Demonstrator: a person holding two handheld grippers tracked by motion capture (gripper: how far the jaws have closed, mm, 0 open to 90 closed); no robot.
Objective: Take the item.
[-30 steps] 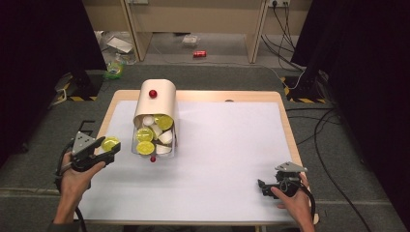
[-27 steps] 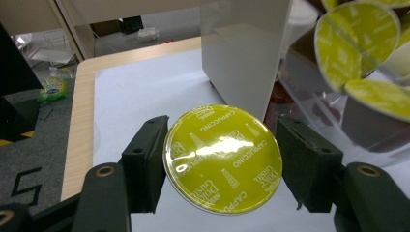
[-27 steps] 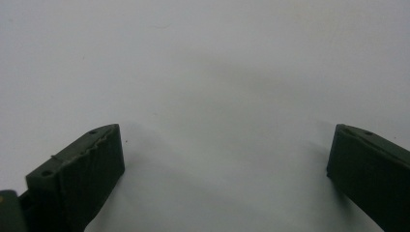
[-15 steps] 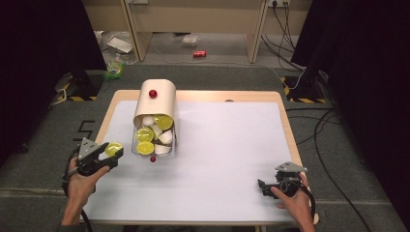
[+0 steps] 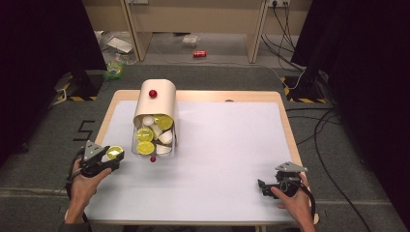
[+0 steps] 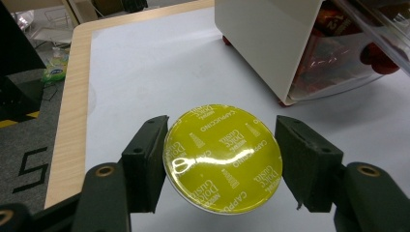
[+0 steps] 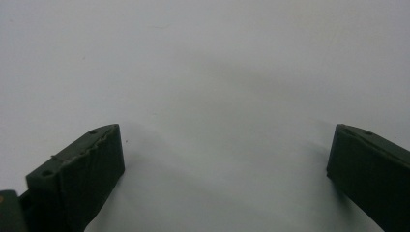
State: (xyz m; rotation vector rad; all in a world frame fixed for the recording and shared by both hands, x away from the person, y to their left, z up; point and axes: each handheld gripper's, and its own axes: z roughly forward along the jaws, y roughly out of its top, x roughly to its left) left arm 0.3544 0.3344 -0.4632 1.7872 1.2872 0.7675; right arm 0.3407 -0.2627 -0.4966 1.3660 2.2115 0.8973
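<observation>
Clamping a yellow capsule (image 6: 222, 158), the left hand-held gripper (image 6: 221, 159); right hand-held gripper (image 7: 227, 169) wide, seemingly empty.

This looks like a lab or recording studio rather than a home. A wood-edged table (image 5: 111, 104) with a white top stands on grey carpet, shut in left and right by black curtains (image 5: 43, 58). Yellow-and-black hazard tape (image 5: 76, 98) marks the floor at the far corners, and cables (image 5: 321, 128) trail across the carpet on the right to wall sockets (image 5: 276, 3). On the far side, under a pale wooden bench (image 5: 193, 17), lies loose litter — a red can (image 5: 199, 53), some packaging (image 5: 118, 44).
</observation>
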